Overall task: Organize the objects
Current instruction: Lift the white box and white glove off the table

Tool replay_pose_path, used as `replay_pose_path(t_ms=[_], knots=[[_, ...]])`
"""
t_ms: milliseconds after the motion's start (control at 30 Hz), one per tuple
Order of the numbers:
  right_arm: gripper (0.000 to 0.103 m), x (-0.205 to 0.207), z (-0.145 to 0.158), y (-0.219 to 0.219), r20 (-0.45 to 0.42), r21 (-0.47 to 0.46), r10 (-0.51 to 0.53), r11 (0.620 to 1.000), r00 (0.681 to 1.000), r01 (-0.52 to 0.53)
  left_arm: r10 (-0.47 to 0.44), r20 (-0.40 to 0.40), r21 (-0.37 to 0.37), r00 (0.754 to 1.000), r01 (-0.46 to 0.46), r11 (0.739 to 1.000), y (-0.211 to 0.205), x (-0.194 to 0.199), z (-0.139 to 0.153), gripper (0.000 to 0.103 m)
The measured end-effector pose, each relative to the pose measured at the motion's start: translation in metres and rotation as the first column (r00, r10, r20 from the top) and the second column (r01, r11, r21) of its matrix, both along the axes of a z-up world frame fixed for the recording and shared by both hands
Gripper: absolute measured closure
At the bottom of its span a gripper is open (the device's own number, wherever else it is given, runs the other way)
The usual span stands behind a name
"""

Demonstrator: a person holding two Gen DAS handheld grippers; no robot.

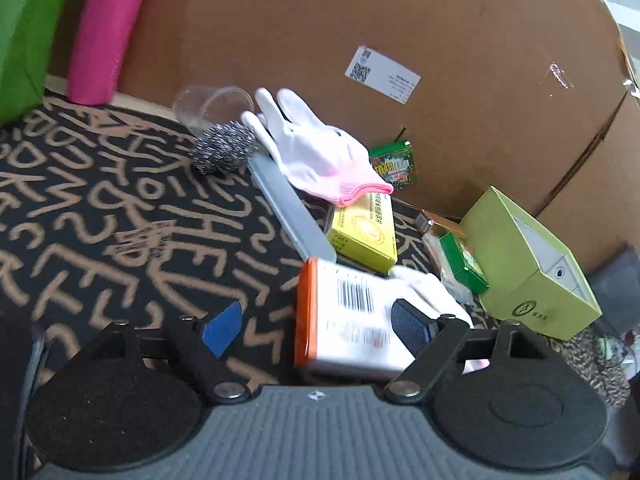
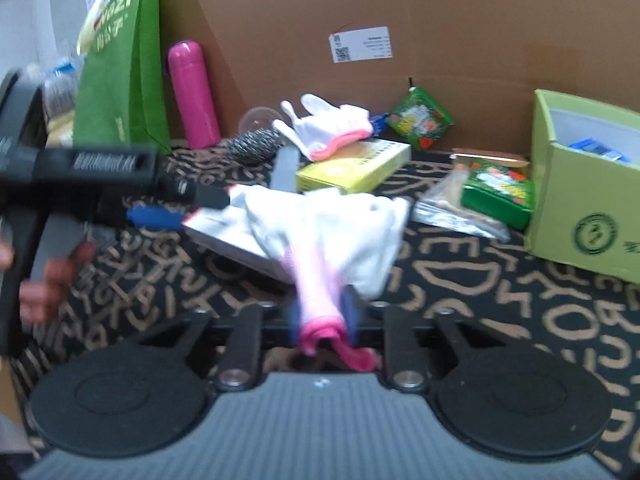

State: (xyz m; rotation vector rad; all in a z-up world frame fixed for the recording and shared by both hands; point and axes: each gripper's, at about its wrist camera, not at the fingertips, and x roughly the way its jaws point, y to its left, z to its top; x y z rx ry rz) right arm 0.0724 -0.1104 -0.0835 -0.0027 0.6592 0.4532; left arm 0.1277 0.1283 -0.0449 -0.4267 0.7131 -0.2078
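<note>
My right gripper (image 2: 322,316) is shut on the pink cuff of a white glove (image 2: 340,224), which hangs forward over a white box with an orange edge (image 2: 224,236). My left gripper (image 1: 316,324) is open, its blue pads (image 1: 222,326) on either side of that same box (image 1: 344,320); it also shows in the right wrist view (image 2: 176,206). A second white glove with a pink cuff (image 1: 316,148) lies on a grey flat bar (image 1: 288,208) further back, beside a steel scourer (image 1: 224,148) and a yellow box (image 1: 366,232).
A light green open box (image 2: 580,184) stands at the right, with green packets (image 2: 500,192) and a clear wrapper (image 2: 452,204) beside it. A large cardboard wall (image 1: 360,20) closes the back. A pink flask (image 2: 192,92), green bag (image 2: 120,68) and clear cup (image 1: 212,100) stand at the back left.
</note>
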Motion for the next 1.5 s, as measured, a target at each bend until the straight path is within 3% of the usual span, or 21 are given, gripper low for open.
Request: replay_pose_path(t_ms=[167,367,567,700,800,833,933,1067,1167,1233,1267,1300,1333,1433,1500], knots=[[0.089,-0.026,0.008,-0.025,0.032,-0.091,-0.058,0.994,0.998,0.060,-0.111,-0.015,-0.032,0.994,0.111,0.993,-0.014,0.010,-0.007,0.019],[0.089,-0.045,0.011,-0.068,0.002,-0.152,-0.172,0.974,0.985,0.170,-0.326,0.000,0.002,0.945,0.326,0.945,-0.049,-0.024,-0.006,0.019],[0.089,-0.058,0.014,-0.087,0.020,-0.196,-0.232,0.953,0.972,0.232,-0.355,0.055,0.134,0.933,0.345,0.929,-0.058,-0.037,0.012,0.019],[0.084,-0.062,0.018,-0.099,0.014,-0.137,-0.247,0.959,0.969,0.247,-0.387,0.117,0.184,0.915,0.363,0.914,-0.057,-0.023,0.031,0.012],[0.050,-0.065,0.023,-0.096,0.031,-0.112,-0.225,0.967,0.974,0.227,-0.463,0.073,0.209,0.883,0.441,0.873,-0.075,-0.012,0.028,0.010],[0.045,-0.066,0.024,-0.093,0.047,-0.120,-0.215,0.968,0.975,0.219,-0.490,0.051,0.232,0.870,0.467,0.853,-0.084,-0.011,0.023,0.010],[0.042,-0.066,0.028,-0.084,0.071,-0.143,-0.172,0.973,0.983,0.181,-0.551,-0.013,0.324,0.835,0.524,0.787,-0.107,-0.017,0.009,0.011],[0.033,-0.061,0.029,-0.080,0.043,-0.122,-0.126,0.984,0.991,0.130,-0.641,-0.038,0.364,0.767,0.608,0.706,-0.127,-0.041,0.001,0.012],[0.021,-0.057,0.030,-0.081,-0.008,-0.045,-0.070,0.997,0.997,0.070,-0.641,-0.037,0.440,0.766,0.589,0.678,-0.137,-0.051,-0.001,0.012],[0.018,-0.057,0.031,-0.081,-0.032,0.002,-0.018,1.000,0.999,0.018,-0.637,-0.043,0.449,0.770,0.584,0.676,-0.139,-0.050,-0.003,0.012],[0.018,-0.058,0.032,-0.080,-0.027,0.011,-0.008,1.000,1.000,0.009,-0.637,-0.049,0.443,0.769,0.589,0.676,-0.140,-0.048,-0.005,0.014],[0.018,-0.058,0.033,-0.079,-0.023,0.006,-0.009,1.000,1.000,0.009,-0.636,-0.060,0.436,0.770,0.593,0.677,-0.140,-0.046,-0.006,0.027],[0.018,-0.058,0.034,-0.078,-0.024,0.004,-0.011,1.000,1.000,0.011,-0.629,-0.056,0.438,0.776,0.585,0.683,-0.141,-0.045,-0.007,0.029],[0.019,-0.052,0.033,-0.079,-0.020,0.013,-0.027,1.000,0.999,0.027,-0.611,-0.054,0.421,0.790,0.572,0.703,-0.140,-0.043,-0.006,0.028],[0.020,-0.045,0.028,-0.074,-0.006,-0.054,-0.048,0.997,0.999,0.048,-0.597,-0.051,0.436,0.800,0.556,0.708,-0.143,-0.045,-0.008,0.024]])
